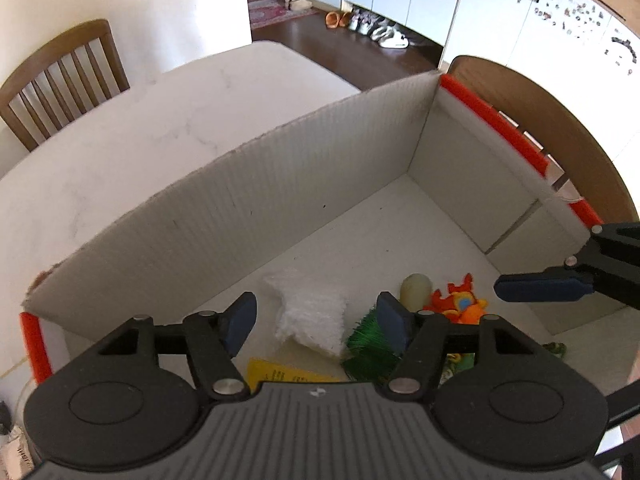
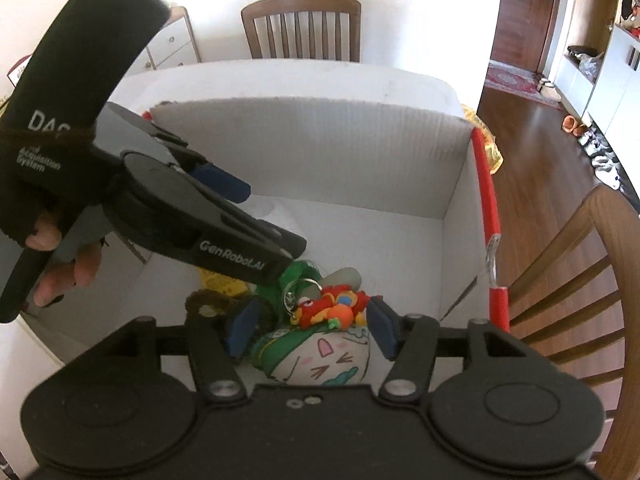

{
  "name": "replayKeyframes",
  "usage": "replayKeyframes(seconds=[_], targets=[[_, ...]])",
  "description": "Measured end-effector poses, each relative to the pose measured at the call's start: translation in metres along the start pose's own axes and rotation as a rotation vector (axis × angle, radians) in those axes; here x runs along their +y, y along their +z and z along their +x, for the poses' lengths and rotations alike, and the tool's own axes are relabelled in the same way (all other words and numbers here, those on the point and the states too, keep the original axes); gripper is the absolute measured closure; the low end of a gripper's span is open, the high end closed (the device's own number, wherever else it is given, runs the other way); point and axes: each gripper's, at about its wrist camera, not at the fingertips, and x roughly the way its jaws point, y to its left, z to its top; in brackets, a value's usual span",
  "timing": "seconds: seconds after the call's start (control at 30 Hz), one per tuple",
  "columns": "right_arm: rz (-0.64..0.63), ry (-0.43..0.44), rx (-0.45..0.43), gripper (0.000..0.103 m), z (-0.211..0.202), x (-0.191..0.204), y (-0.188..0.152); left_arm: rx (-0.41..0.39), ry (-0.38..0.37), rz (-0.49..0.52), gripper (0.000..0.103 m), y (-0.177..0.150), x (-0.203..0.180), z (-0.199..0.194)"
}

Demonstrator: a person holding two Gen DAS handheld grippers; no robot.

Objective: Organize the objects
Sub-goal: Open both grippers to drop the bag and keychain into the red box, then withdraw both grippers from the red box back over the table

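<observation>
White cardboard box sits on a pale table, its end walls edged in orange-red. Both grippers point down into it.

Left gripper: jaws apart, nothing gripped. White fluffy piece lies on the box floor below the gap, no pad touching it. Green bristly thing sits just beside the right-hand pad. A yellow card shows under the gripper body. A pale rounded object lies further in, next to the orange toy.

Right gripper: jaws spread, pads clear of everything. The orange toy, a red-and-orange figure on a key ring, rests between and below the pads, on top of a cartoon pouch with a green edge. A brown loop lies just left of it. Whether the toy touches either pad cannot be told for certain; it looks released.

In the right view, a gloved hand holds the left gripper's handle, its fingers hanging over the pile.

Wooden chairs stand around the table. Dark wood floor beyond, shoes lined along white cabinets.
</observation>
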Motion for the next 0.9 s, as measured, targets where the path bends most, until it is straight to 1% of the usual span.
replayKeyframes(seconds=[0.1,0.17,0.23,0.37,0.47,0.6,0.73,0.8,0.9], targets=[[0.001,0.008,-0.025,0.043,-0.011,0.004,-0.002,-0.031,-0.008,-0.004,0.037,-0.006,0.0,-0.016],[0.001,0.01,-0.039,0.043,-0.016,0.005,-0.002,-0.056,-0.007,-0.015,0.037,0.007,-0.006,-0.016],[-0.002,0.01,-0.054,0.041,-0.024,0.008,-0.005,-0.076,-0.006,-0.022,0.037,0.006,-0.006,-0.026],[-0.001,0.016,-0.08,0.04,-0.038,0.013,-0.01,-0.117,0.009,-0.022,0.037,0.002,-0.003,-0.045],[0.003,0.021,-0.1,0.037,-0.046,0.017,-0.012,-0.144,0.002,-0.032,0.037,-0.004,-0.001,-0.06],[0.009,0.028,-0.131,0.036,-0.059,0.018,-0.01,-0.184,-0.007,-0.042,0.037,-0.011,0.0,-0.08],[0.017,0.033,-0.169,0.03,-0.07,0.021,-0.008,-0.225,-0.001,-0.048,0.037,-0.022,0.0,-0.099],[0.018,0.038,-0.185,0.029,-0.076,0.024,-0.008,-0.248,-0.001,-0.057,0.031,-0.028,0.002,-0.108],[0.011,0.04,-0.202,0.025,-0.084,0.032,-0.007,-0.282,-0.006,-0.072,0.031,-0.039,0.005,-0.125]])
